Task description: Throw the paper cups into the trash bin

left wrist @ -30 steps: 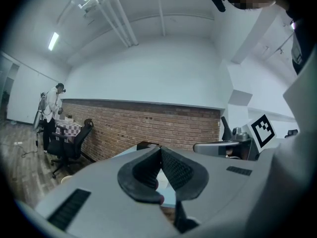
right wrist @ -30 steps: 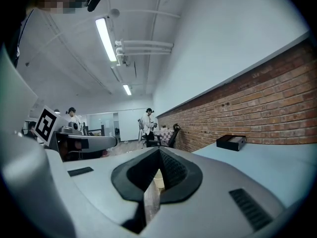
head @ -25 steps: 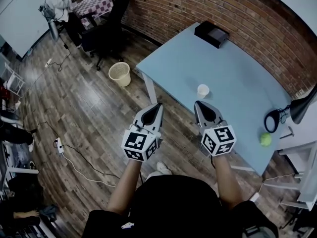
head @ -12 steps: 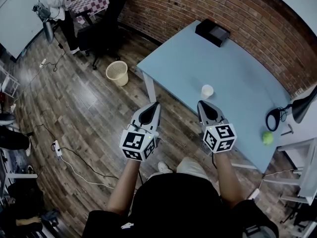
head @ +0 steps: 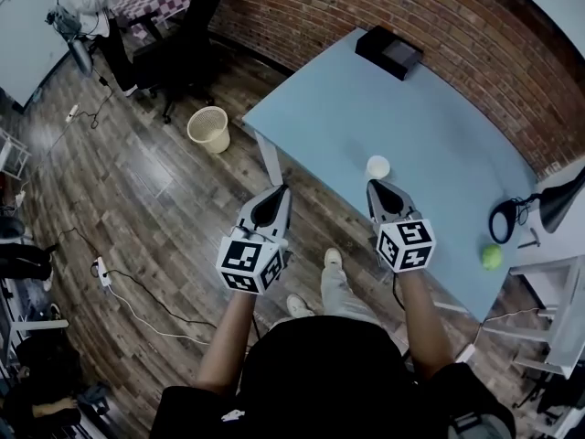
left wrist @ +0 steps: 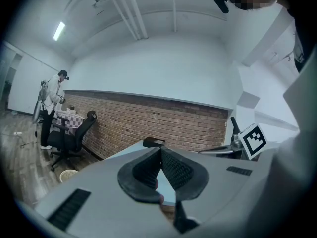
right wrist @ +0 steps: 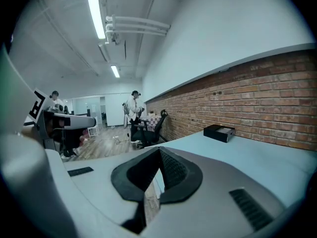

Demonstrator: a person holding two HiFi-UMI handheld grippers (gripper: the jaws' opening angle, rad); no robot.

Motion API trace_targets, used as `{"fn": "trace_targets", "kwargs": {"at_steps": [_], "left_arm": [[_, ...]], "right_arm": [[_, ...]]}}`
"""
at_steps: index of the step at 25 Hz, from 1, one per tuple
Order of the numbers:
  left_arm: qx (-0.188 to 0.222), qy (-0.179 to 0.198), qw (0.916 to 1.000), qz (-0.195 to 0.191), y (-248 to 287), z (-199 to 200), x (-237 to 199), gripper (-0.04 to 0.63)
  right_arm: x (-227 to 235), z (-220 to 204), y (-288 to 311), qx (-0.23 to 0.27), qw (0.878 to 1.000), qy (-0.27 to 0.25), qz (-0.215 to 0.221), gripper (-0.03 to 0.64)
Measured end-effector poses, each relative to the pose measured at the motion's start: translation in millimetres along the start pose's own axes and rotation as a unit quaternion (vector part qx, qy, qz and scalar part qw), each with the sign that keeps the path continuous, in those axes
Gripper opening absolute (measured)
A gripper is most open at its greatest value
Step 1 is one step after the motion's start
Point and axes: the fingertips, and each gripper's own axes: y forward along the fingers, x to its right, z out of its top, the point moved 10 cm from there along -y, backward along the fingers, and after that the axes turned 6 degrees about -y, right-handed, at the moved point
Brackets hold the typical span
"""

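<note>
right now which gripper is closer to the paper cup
The right gripper, its tips just short of the paper cup; the left gripper is over the wooden floor.

The pale blue table (head: pixel 439 144) carries a white paper cup (head: pixel 377 166) near its front edge, a black box (head: pixel 389 51) at its far corner, and a black lamp (head: pixel 503 219) and green ball (head: pixel 492 257) at the right, while a pale bin (head: pixel 209 129) stands on the wooden floor (head: pixel 164 208).

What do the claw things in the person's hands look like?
The left gripper and right gripper are grey wedges narrowing to a point, with black ribbed pads inside. Each carries a white cube with black square markers. The person's top is black.
</note>
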Motion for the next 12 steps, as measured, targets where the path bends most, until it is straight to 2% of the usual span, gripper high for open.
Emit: {"fn": "trace_targets", "kwargs": {"at_steps": [6,12], "left_arm": [[-0.003,0.005,1.0,0.005,39.8,3.2,4.5,0.009],[-0.01,-0.001,0.9994,0.032,83.6,4.1,2.7,0.009]], "right_arm": [[43.2,-17.7,30.9,-0.059,0.998,-0.03,0.01,0.004],[83.7,-42.1,75.9,-0.128,0.99,-0.054,0.03,0.005]]}}
